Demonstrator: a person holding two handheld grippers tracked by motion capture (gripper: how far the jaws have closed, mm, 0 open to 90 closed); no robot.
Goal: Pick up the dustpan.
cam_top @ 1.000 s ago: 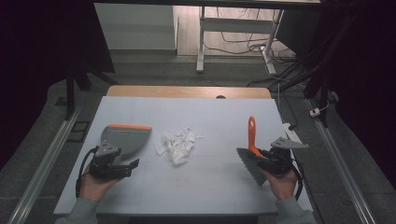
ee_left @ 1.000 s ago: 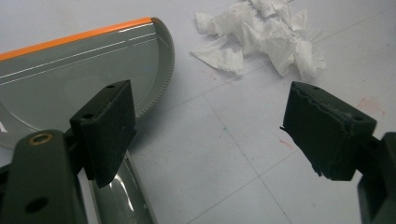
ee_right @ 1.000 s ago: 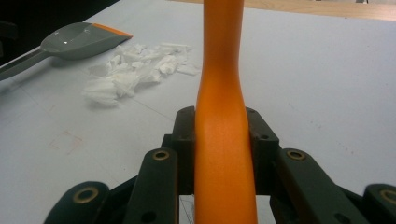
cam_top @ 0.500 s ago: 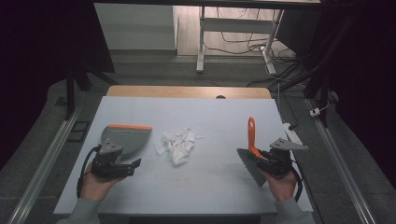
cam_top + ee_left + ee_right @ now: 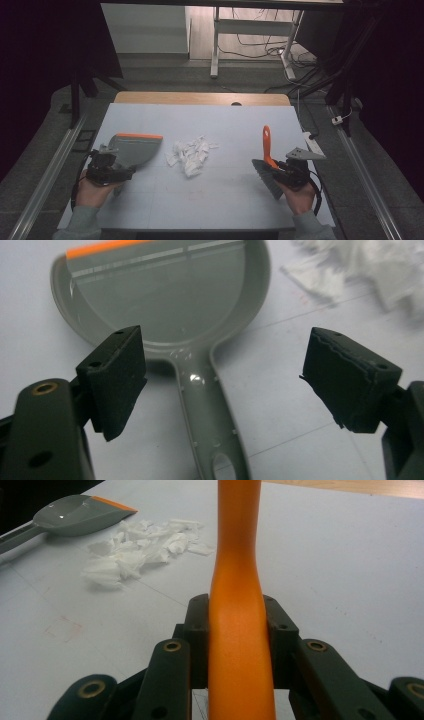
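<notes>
The right gripper [image 5: 282,170] is clamped on the orange handle of the brush [image 5: 266,146] at the right of the worktop [image 5: 235,125]. The left gripper [image 5: 225,385] hangs with its jaws wide apart on either side of the grey dustpan's [image 5: 170,295] handle, not touching it. Torn white paper scraps [image 5: 190,155] lie between the dustpan and the brush.

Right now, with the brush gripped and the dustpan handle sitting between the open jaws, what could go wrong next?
1. The left gripper is open around the dustpan handle without pressing it; a lift now would likely leave the pan behind.
2. The right gripper is shut on the brush handle; a hard sweep might twist it.
3. The paper scraps lie loose, and a fast stroke could scatter them past the pan's orange lip.
</notes>
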